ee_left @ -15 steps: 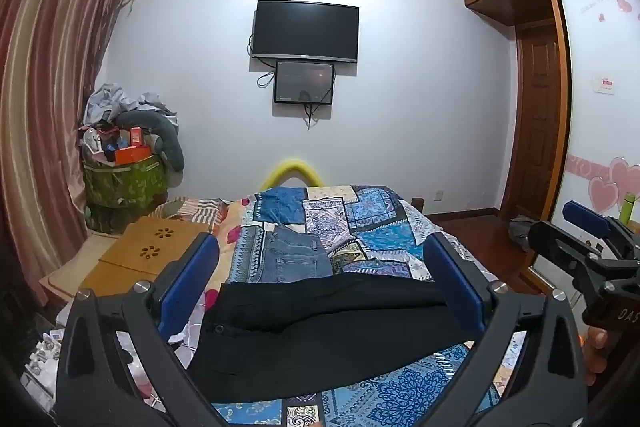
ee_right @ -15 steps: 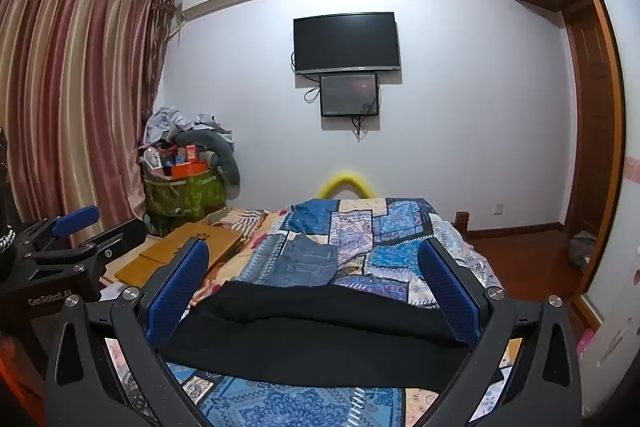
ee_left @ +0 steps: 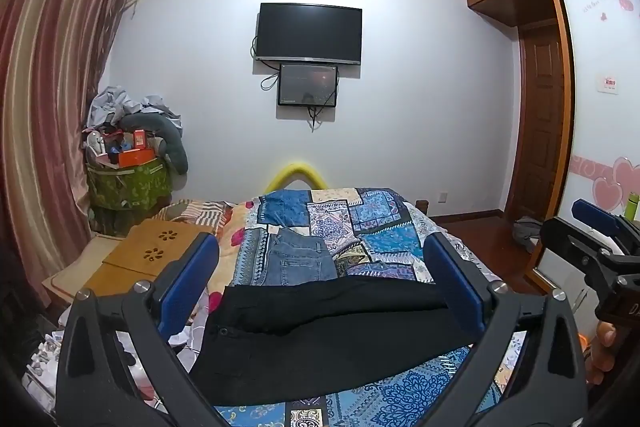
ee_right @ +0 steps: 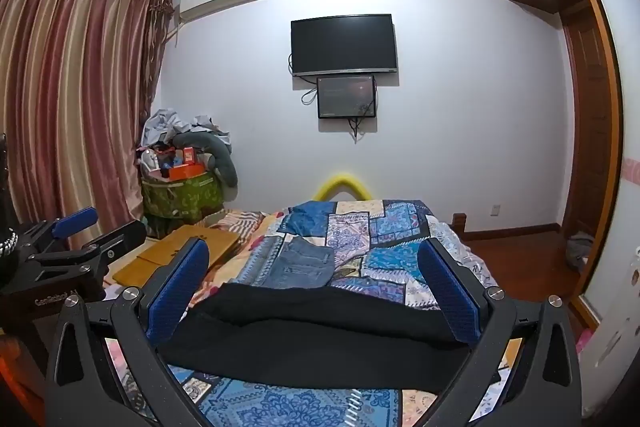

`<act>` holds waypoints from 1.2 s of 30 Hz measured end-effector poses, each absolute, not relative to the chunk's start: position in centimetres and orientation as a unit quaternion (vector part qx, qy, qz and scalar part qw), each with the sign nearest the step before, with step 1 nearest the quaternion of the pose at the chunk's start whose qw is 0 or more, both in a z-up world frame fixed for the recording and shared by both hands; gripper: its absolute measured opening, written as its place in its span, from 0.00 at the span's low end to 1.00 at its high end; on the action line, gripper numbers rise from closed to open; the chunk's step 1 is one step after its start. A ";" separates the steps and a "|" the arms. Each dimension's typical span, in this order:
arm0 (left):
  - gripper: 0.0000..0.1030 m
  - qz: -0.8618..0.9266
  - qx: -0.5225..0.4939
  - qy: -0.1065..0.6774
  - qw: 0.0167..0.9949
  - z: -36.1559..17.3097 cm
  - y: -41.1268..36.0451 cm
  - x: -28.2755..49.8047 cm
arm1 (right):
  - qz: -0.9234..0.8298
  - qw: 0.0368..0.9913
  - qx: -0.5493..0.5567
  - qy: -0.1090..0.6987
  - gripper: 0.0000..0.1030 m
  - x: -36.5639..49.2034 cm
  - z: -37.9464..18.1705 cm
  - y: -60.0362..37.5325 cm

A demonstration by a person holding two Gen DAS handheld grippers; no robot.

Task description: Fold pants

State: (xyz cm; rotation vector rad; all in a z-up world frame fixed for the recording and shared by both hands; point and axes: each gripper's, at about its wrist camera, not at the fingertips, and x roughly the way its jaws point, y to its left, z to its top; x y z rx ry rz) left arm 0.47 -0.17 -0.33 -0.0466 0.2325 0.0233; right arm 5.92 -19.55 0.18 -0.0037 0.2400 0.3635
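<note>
Black pants [ee_left: 320, 335] lie flat across the near end of the bed, waistband to the left; they also show in the right wrist view [ee_right: 320, 339]. My left gripper [ee_left: 320, 283] is open and empty, held above the pants. My right gripper [ee_right: 316, 287] is open and empty, also above them. The right gripper shows at the right edge of the left wrist view [ee_left: 596, 247]; the left gripper shows at the left edge of the right wrist view [ee_right: 76, 247].
The bed has a blue patchwork cover [ee_left: 360, 223]. Folded blue jeans [ee_left: 298, 261] lie beyond the black pants. Wooden boards [ee_left: 148, 255] and a green bin piled with clutter [ee_left: 128, 183] stand to the left. A wardrobe and door are on the right.
</note>
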 end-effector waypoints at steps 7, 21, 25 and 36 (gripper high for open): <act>1.00 0.013 -0.022 0.114 0.993 -0.2 -0.5 0.0 | 0.181 0.977 0.001 0.116 1.00 5.7 0.6 -20.1; 1.00 0.021 -0.020 0.108 0.994 0.1 -0.2 0.0 | 0.185 0.976 0.002 0.114 1.00 5.5 0.7 -20.0; 1.00 0.020 -0.022 0.109 0.994 0.1 -0.5 0.0 | 0.185 0.976 0.001 0.113 1.00 5.5 0.6 -19.9; 1.00 0.020 -0.019 0.107 0.994 0.4 -0.5 -0.1 | 0.187 0.976 0.003 0.114 1.00 5.8 0.4 -20.0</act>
